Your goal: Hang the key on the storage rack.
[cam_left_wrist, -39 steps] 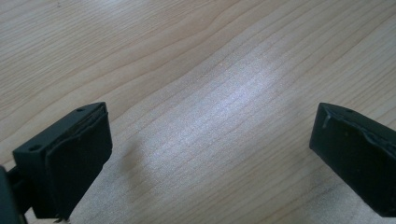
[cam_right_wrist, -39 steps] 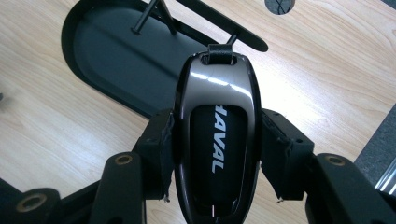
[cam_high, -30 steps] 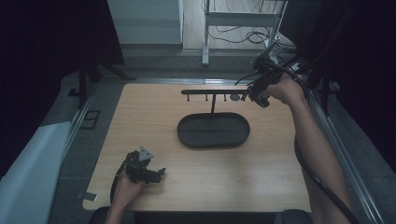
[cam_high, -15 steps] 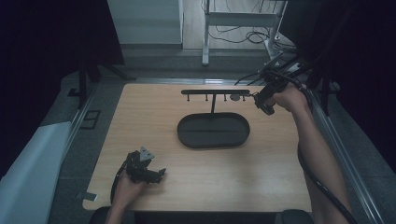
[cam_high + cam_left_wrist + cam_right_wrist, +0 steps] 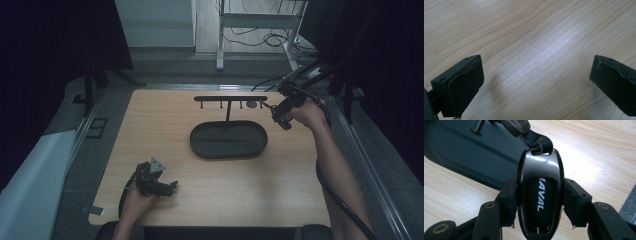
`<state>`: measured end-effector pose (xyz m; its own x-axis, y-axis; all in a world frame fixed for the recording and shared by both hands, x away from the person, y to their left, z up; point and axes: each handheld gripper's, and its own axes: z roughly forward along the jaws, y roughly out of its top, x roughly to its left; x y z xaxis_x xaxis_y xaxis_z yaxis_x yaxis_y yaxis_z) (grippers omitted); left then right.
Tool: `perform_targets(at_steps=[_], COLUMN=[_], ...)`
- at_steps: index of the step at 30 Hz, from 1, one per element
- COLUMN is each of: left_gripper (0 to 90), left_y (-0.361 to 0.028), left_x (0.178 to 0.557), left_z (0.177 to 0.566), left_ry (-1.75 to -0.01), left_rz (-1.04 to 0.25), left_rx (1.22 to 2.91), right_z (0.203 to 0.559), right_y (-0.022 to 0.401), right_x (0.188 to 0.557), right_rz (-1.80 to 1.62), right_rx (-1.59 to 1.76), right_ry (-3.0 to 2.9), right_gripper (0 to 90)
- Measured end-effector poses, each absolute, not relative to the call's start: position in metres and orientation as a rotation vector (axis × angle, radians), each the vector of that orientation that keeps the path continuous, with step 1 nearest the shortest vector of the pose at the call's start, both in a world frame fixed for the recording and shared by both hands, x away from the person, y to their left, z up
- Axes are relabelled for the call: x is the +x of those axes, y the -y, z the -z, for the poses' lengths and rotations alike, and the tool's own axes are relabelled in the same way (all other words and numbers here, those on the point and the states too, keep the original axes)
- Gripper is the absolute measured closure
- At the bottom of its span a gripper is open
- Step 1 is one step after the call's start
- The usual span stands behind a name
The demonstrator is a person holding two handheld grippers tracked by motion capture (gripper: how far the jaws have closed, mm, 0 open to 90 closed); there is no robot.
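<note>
Pale wood grain covers the bench (image 5: 210,150), which sits in a dim room with dark drapes to either side and a grey floor beyond its far edge. At the near left corner of the bench, the person's left hand (image 5: 134,200) rests low with the left gripper (image 5: 172,187), whose fingers (image 5: 465,82) are spread wide apart over bare wood with nothing between them, as the left gripper view shows. Farther in, about the middle of the bench, lies a dark oval tray (image 5: 229,141), and from its far side rises a thin post carrying a black hook rail (image 5: 230,98) with small pegs hanging beneath. At the far right, just beside the right end of that rail, the right hand (image 5: 310,114) holds the right gripper (image 5: 276,114). Its fingers (image 5: 507,202) are clenched on a glossy black key fob (image 5: 540,195) with white lettering, gripping it at both sides. A short black strap (image 5: 537,141) runs from the fob's top to a metal piece near the tray's edge.
</note>
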<state>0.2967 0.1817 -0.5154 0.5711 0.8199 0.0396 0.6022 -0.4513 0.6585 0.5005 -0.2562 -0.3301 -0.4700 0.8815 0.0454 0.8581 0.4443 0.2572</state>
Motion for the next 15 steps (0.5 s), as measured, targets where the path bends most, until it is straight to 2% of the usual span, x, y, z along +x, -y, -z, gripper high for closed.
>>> perform_targets(at_steps=[15], left_gripper=[0.0], left_y=[-0.180], left_x=[0.296], left_z=[0.516], left_ry=[-1.123], left_rz=[-0.476], left_rx=[2.218], right_z=[0.357], right_y=[0.241], right_x=[0.503], right_rz=[-0.383], right_rx=[1.531], right_ry=[-2.616], right_gripper=[49.1])
